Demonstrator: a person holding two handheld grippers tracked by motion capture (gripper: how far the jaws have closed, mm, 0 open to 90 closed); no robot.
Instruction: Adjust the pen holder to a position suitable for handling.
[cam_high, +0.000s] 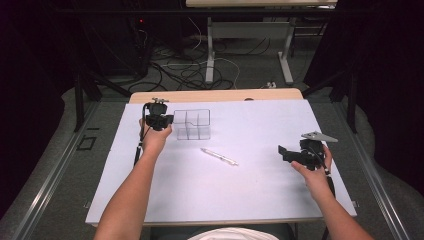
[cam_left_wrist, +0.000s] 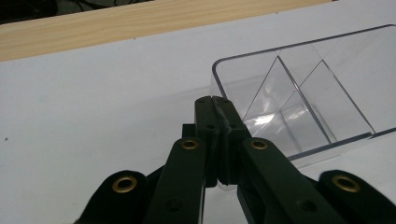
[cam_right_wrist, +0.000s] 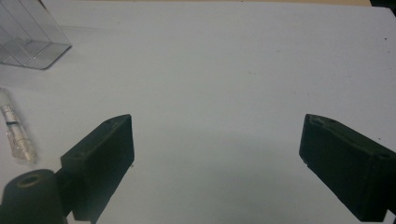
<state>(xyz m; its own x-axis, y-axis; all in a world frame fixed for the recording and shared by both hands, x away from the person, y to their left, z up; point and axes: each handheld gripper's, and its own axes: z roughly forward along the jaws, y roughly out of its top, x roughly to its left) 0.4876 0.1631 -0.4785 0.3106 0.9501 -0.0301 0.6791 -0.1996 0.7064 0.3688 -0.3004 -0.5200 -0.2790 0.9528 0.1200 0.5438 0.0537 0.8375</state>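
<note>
A clear plastic box (cam_high: 192, 124) with inner dividers stands on the white sheet at the back left. My left gripper (cam_high: 161, 119) is at its left side. In the left gripper view the jaws are pressed together on the box's (cam_left_wrist: 299, 84) left wall near its near corner, left gripper (cam_left_wrist: 215, 99) shut. A clear pen (cam_high: 219, 156) lies flat in the middle of the sheet. My right gripper (cam_high: 285, 151) hovers at the right, jaws wide apart. In the right gripper view nothing lies between the right gripper's (cam_right_wrist: 217, 140) jaws, and the pen (cam_right_wrist: 16, 135) is off to the left.
The white sheet (cam_high: 250, 190) covers most of the table, with a wooden table edge (cam_high: 215, 95) at the back. Beyond it are cables and table legs on the floor. The box's corner (cam_right_wrist: 28, 42) shows at the upper left of the right gripper view.
</note>
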